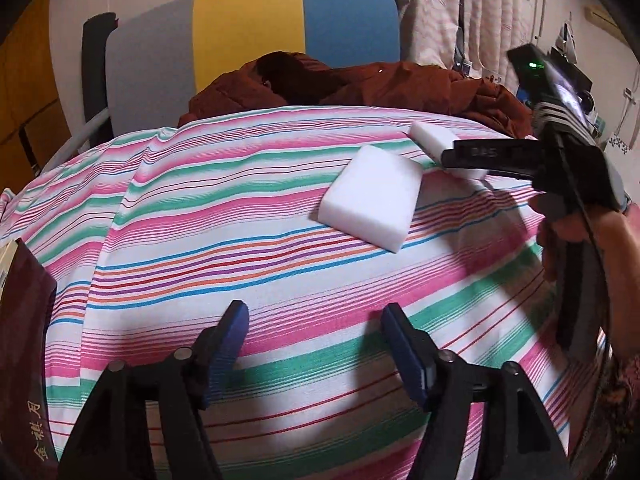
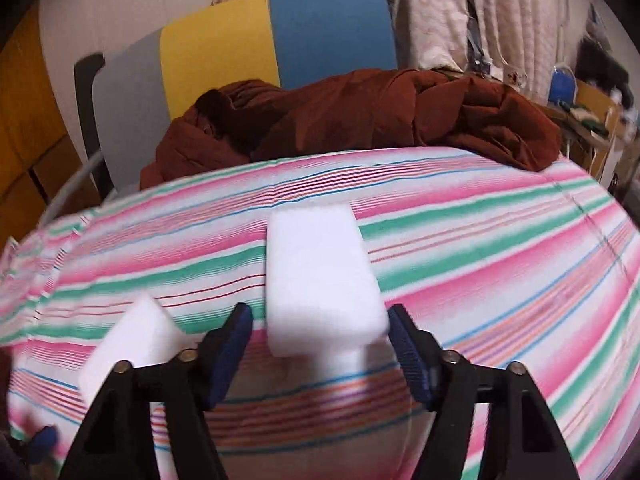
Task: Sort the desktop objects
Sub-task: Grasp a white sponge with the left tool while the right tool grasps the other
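Two white sponge blocks lie on the striped cloth (image 1: 200, 240). In the left wrist view the nearer block (image 1: 372, 196) lies flat, well ahead of my left gripper (image 1: 314, 312), which is open with only cloth between its fingers. The farther block (image 1: 430, 138) sits under a finger (image 1: 492, 156) of my right gripper. In the right wrist view that block (image 2: 320, 264) has its near end between the tips of my right gripper (image 2: 320, 314). The right pad is against it and the left pad stands a little apart. The other block (image 2: 132, 340) lies at lower left.
A crumpled rust-brown jacket (image 1: 400, 84) is heaped along the far edge of the cloth. Behind it stands a chair back (image 1: 248, 28) in grey, yellow and blue. A dark red book (image 1: 20, 320) lies at the left edge. Curtains hang at the back right.
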Available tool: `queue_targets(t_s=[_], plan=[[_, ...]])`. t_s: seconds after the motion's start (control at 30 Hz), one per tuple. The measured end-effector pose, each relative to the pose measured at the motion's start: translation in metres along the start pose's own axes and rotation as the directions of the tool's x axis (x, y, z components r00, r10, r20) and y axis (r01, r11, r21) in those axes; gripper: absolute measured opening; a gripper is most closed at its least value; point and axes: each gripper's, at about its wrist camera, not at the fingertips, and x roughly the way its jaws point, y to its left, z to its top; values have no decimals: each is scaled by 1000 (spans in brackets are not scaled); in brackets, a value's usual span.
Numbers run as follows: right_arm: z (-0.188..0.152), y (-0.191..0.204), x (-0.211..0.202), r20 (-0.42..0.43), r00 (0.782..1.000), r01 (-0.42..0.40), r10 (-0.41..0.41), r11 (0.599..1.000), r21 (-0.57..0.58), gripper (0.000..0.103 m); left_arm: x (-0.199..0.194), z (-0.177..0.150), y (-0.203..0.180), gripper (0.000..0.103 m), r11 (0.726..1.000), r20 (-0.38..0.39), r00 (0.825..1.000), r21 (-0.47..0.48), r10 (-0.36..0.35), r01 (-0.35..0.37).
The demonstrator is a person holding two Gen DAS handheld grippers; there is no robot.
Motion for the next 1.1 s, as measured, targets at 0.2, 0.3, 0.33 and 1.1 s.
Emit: queue_targets(t_s=[0.2, 0.3, 0.33, 1.1], plan=[[-4, 1, -2, 2, 1000, -2, 2, 1000, 4, 59, -1, -1, 2, 75, 1000, 6, 1000, -4, -20, 20], [-15, 0, -11, -7, 1000, -18, 19, 1000, 23, 59, -1, 0, 1, 75, 1000, 6, 1000, -5, -21, 21], [-21, 0, -16, -10, 1000, -21, 21, 999, 29, 59, -1, 0, 1, 75, 1000, 3, 1000, -2, -18, 18], [-69, -5, -51, -13, 999, -38, 39, 996, 82, 62, 50, 69, -24, 75, 989, -84, 988, 54, -132, 137]])
